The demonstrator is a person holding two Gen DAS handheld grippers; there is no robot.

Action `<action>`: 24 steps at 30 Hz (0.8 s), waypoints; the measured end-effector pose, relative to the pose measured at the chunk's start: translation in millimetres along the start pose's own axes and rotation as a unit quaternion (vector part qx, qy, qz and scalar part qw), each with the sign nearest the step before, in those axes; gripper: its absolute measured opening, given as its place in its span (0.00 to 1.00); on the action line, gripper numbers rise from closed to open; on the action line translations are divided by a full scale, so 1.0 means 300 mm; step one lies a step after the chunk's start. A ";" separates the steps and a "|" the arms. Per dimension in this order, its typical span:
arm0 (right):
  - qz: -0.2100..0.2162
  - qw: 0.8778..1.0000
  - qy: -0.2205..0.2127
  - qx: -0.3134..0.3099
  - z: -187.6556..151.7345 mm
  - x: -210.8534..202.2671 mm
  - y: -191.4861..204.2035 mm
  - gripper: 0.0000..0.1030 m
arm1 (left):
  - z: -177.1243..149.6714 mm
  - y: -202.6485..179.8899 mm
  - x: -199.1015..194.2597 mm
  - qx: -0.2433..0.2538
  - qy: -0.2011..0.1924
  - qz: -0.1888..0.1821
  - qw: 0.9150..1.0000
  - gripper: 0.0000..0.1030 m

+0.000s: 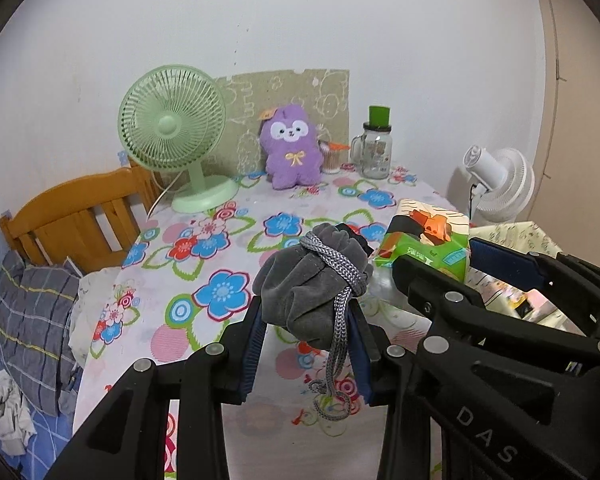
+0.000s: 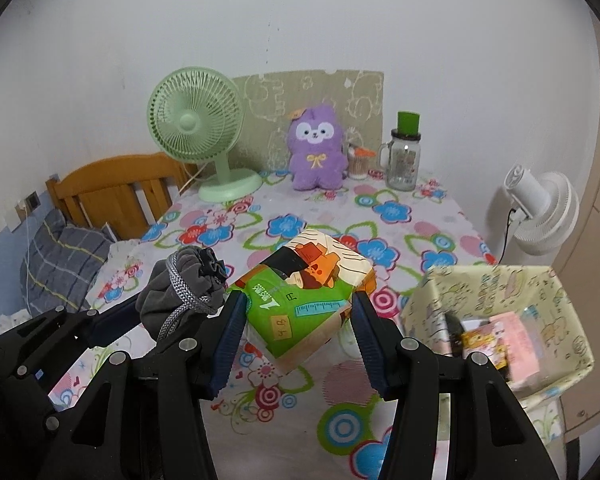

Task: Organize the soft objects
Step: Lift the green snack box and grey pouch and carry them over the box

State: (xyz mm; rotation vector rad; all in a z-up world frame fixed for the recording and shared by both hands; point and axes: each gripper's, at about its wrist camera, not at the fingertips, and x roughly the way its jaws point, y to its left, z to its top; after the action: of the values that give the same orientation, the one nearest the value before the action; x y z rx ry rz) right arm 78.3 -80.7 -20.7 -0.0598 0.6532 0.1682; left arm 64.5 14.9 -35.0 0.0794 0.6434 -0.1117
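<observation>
While my right gripper clamps the tissue pack, the fabric bin sits just rightward; my left gripper pinches the grey drawstring pouch.

Left gripper and right gripper clamped, side by side.

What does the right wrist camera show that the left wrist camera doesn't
Only the right wrist view looks into the patterned fabric bin and shows the items inside. Only the left wrist view shows the white crumpled cloth low on the left beside the bed. Both show the left gripper clamped on the grey drawstring pouch, the right gripper gripping the tissue pack, the green fan and the purple plush.
</observation>
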 end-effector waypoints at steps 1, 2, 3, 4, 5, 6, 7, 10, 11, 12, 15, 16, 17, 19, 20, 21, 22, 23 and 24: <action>0.000 1.000 -0.003 0.001 0.003 -0.013 -0.008 0.55 | 0.006 -0.009 -0.008 0.000 -0.003 -0.001 1.000 0.38; -0.001 1.000 -0.005 0.001 0.007 -0.023 -0.017 0.55 | 0.012 -0.020 -0.016 0.001 -0.006 -0.002 1.000 0.38; -0.002 1.000 -0.008 0.001 0.008 -0.033 -0.024 0.55 | 0.016 -0.028 -0.022 0.002 -0.008 -0.003 1.000 0.38; -0.003 1.000 -0.010 0.003 0.011 -0.044 -0.036 0.55 | 0.020 -0.038 -0.027 0.003 -0.010 -0.004 1.000 0.38; -0.004 1.000 -0.012 0.003 0.013 -0.052 -0.044 0.55 | 0.025 -0.050 -0.034 0.005 -0.012 -0.005 1.000 0.38; -0.005 1.000 -0.014 0.004 0.016 -0.060 -0.054 0.55 | 0.030 -0.063 -0.039 0.006 -0.014 -0.006 1.000 0.38; -0.006 1.000 -0.016 0.006 0.018 -0.068 -0.067 0.55 | 0.033 -0.070 -0.043 0.007 -0.015 -0.007 1.000 0.38; -0.011 1.000 -0.022 0.008 0.024 -0.092 -0.103 0.55 | 0.044 -0.112 -0.057 0.010 -0.022 -0.012 1.000 0.38; -0.013 1.000 -0.024 0.009 0.026 -0.099 -0.114 0.55 | 0.047 -0.122 -0.058 0.011 -0.023 -0.014 1.000 0.38; -0.015 1.000 -0.026 0.009 0.027 -0.105 -0.125 0.55 | 0.050 -0.134 -0.059 0.012 -0.024 -0.016 1.000 0.38; -0.021 0.999 -0.029 0.010 0.028 -0.122 -0.165 0.55 | 0.058 -0.172 -0.059 0.014 -0.028 -0.021 0.999 0.38; -0.023 0.999 -0.030 0.011 0.027 -0.128 -0.176 0.55 | 0.061 -0.187 -0.058 0.015 -0.029 -0.024 0.999 0.38; -0.025 0.999 -0.031 0.011 0.027 -0.132 -0.188 0.55 | 0.064 -0.199 -0.057 0.016 -0.029 -0.025 0.999 0.38; -0.027 0.999 -0.032 0.014 0.024 -0.140 -0.213 0.55 | 0.070 -0.223 -0.054 0.018 -0.029 -0.027 0.999 0.38; -0.028 0.999 -0.033 0.015 0.023 -0.142 -0.224 0.55 | 0.073 -0.237 -0.051 0.019 -0.030 -0.029 0.999 0.38; -0.029 0.999 -0.033 0.016 0.023 -0.144 -0.235 0.55 | 0.075 -0.248 -0.049 0.020 -0.030 -0.031 0.999 0.38; -0.031 0.999 -0.034 0.018 0.022 -0.146 -0.250 0.55 | 0.077 -0.261 -0.046 0.022 -0.029 -0.032 0.999 0.38; -0.032 0.999 -0.034 0.020 0.021 -0.146 -0.263 0.55 | 0.080 -0.274 -0.043 0.023 -0.029 -0.033 0.999 0.38; -0.032 0.999 -0.034 0.022 0.021 -0.145 -0.277 0.55 | 0.082 -0.284 -0.039 0.025 -0.029 -0.035 0.999 0.38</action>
State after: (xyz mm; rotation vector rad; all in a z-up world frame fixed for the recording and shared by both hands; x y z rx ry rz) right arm 62.5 -167.8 10.9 -0.0320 0.5865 0.0925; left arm 58.8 -71.3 -11.6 0.1012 0.5859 -0.1965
